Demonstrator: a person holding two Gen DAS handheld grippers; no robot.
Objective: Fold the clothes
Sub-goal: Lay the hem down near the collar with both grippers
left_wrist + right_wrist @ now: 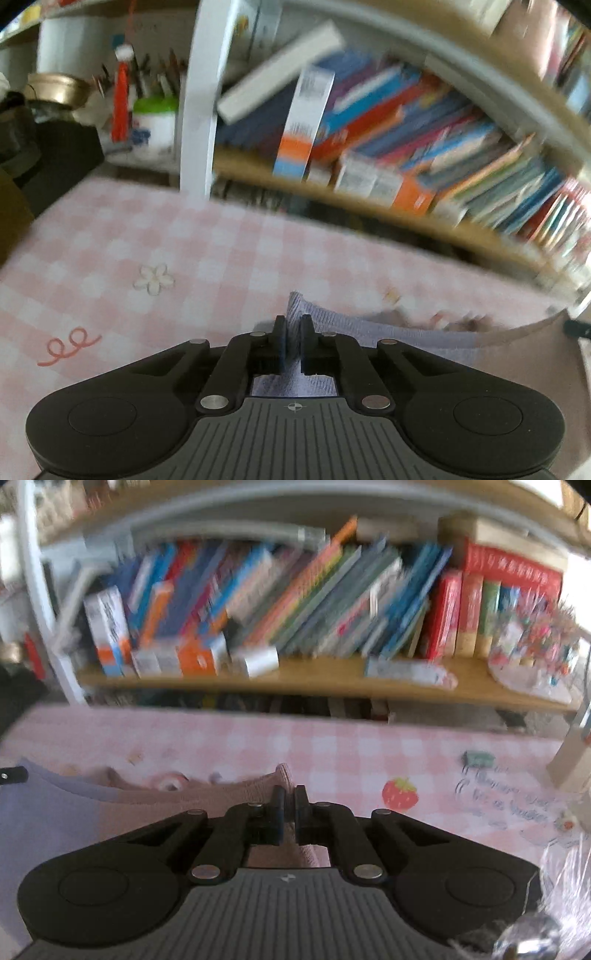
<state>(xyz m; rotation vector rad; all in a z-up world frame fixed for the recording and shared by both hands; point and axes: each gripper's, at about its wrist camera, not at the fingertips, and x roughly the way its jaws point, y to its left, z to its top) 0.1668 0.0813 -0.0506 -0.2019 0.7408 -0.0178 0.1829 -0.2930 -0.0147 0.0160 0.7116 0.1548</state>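
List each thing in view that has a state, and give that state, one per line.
Left gripper: shut on the lavender end of the garment.
Right gripper: shut on the pink end of the garment.
Garment: lavender and pink knit, held at two ends, stretched between the grippers over the tablecloth.
Tablecloth: pink check, spread flat.
Books: on the shelf, leaning.
Pen pot: upright, full of pens.

left hand-held gripper clamped, right hand-held gripper clamped
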